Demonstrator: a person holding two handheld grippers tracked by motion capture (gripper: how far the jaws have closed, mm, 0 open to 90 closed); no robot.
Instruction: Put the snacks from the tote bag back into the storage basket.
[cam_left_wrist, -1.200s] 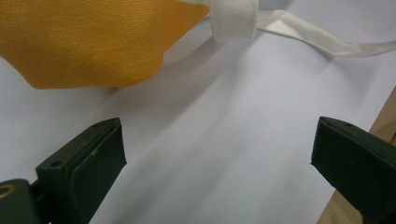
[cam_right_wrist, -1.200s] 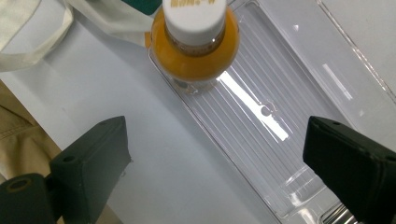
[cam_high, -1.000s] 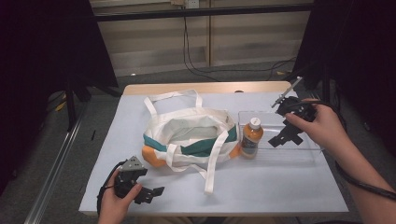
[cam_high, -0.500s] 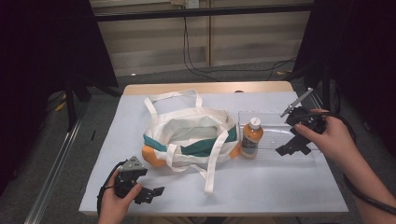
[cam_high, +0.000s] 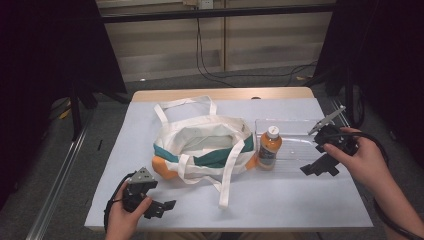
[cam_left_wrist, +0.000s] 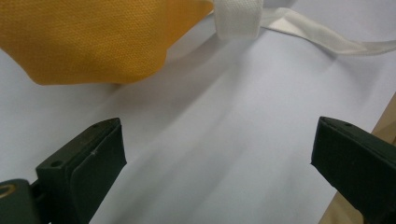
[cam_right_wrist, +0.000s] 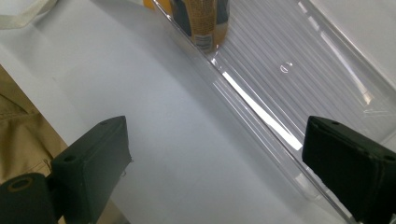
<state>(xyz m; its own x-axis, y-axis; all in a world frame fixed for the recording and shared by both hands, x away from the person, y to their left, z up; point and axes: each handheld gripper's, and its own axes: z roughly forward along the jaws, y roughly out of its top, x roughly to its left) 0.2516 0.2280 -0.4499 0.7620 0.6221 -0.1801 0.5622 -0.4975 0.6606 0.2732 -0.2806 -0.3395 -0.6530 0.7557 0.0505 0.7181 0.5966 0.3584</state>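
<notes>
White cloth and a flash of orange are sitting just ahead of the left claw (cam_high: 161, 208), which is resting low on the table (cam_high: 300, 210) with its jaws spread wide and nothing between them. The bag (cam_high: 205, 147) is lying slumped just beyond that claw, mouth gaping upward, probably left open so something can go in; one strap (cam_left_wrist: 322, 37) is trailing across the tabletop past the far jaw.

Moving right, the bottle (cam_high: 269, 148) is standing upright, cap up, long axis vertical, at the bag-side end of the clear tray (cam_high: 300, 125). It is sitting well ahead of the right claw (cam_high: 320, 167), which is hovering at the tray's near edge, jaws wide apart and empty. From that claw's own camera, the tray's wall (cam_right_wrist: 261, 112) is running slantwise between the jaws, bottle (cam_right_wrist: 203, 21) at the far end. My read: the right claw is lining up along the tray toward the bottle.
</notes>
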